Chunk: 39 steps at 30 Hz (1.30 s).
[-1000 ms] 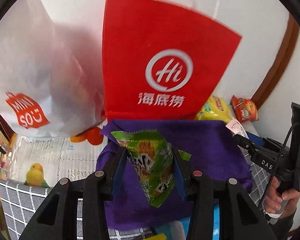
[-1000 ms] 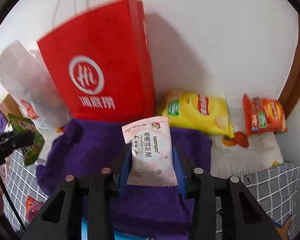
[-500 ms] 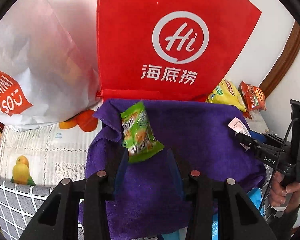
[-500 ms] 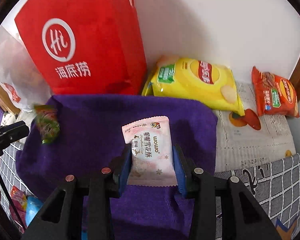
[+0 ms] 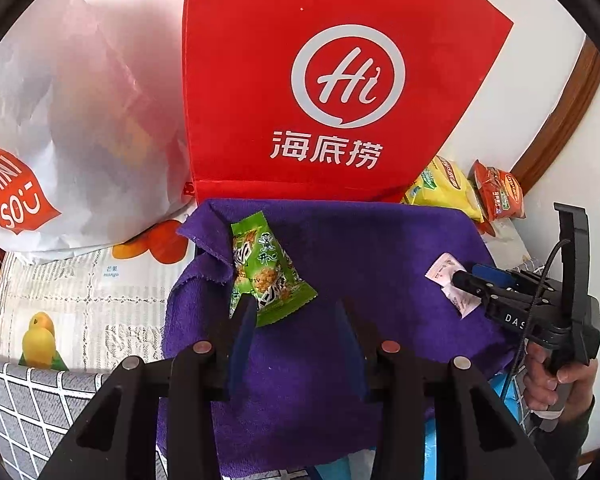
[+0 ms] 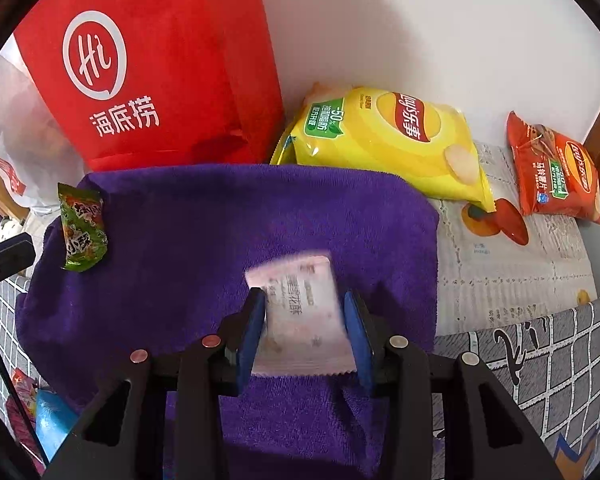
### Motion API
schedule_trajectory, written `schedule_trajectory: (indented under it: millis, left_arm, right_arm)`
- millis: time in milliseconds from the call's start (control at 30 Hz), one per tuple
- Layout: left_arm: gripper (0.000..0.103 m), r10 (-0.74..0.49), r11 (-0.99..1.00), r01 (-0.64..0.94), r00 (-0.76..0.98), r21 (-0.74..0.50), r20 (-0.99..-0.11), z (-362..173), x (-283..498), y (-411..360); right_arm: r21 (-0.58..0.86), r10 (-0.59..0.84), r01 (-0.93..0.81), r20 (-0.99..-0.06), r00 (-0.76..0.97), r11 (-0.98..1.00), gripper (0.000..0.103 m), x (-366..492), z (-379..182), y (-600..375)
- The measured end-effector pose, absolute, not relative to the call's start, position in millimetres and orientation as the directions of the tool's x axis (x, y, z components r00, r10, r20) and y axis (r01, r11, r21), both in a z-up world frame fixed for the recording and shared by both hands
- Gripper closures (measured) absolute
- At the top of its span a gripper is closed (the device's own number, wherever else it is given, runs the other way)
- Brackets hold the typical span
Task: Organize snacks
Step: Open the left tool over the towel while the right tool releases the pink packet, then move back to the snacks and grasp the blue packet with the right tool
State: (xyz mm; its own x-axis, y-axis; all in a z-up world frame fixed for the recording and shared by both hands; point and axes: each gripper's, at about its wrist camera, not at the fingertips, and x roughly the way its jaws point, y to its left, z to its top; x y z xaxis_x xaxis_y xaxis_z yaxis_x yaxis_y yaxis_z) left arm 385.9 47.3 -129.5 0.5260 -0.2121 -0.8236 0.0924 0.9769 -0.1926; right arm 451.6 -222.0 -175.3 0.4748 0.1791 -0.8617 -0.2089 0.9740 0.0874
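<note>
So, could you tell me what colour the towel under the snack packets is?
The towel is solid purple, clearest in the right wrist view.

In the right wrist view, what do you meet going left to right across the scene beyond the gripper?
Green snack packet → red paper bag → pink-white packet → yellow chip bag → orange chip bag.
</note>
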Motion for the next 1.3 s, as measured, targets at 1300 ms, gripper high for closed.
schedule_trajectory:
  millis: [1300]
  left_arm:
    - [0.048, -0.224, 0.975, 0.15, 0.654, -0.166, -0.723, -41.2, 202.3, 50.4]
  right_arm:
    - [0.041, 0.069, -0.057, -0.752, 0.655, 0.998, 0.028, 232.6, -77.7, -254.9]
